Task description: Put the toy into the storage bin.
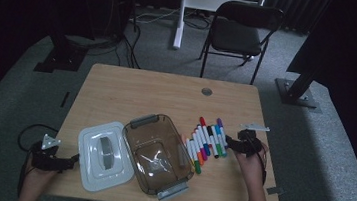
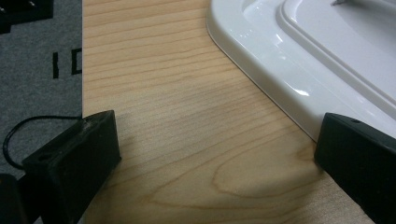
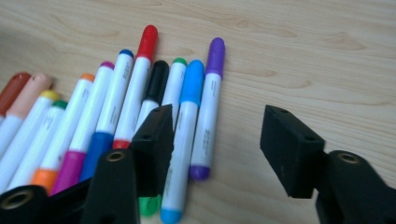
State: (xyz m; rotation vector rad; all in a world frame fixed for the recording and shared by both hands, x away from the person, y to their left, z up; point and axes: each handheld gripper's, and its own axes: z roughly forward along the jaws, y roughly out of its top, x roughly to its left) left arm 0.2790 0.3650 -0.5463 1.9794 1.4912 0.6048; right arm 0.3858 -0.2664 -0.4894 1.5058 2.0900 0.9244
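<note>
A row of several coloured markers [image 1: 206, 141] lies on the wooden table [image 1: 132, 93], right of a clear brown tub [image 1: 158, 153]. The tub's white lid [image 1: 104, 155] lies flat to its left. My right gripper [image 1: 230, 142] hovers at the right end of the row. In the right gripper view its jaws [image 3: 215, 140] stand apart over the purple marker [image 3: 208, 107] and the light blue marker [image 3: 184, 135], touching neither. My left gripper [image 1: 74, 160] rests at the table's left edge, open [image 2: 215, 154], with bare wood between its jaws and the lid [image 2: 327, 60] just beyond.
A slim greyish thing [image 1: 181, 156] lies inside the tub against its right wall. A round cable hole [image 1: 207, 91] sits near the table's far edge. A black folding chair [image 1: 239, 31] stands on the carpet behind the table.
</note>
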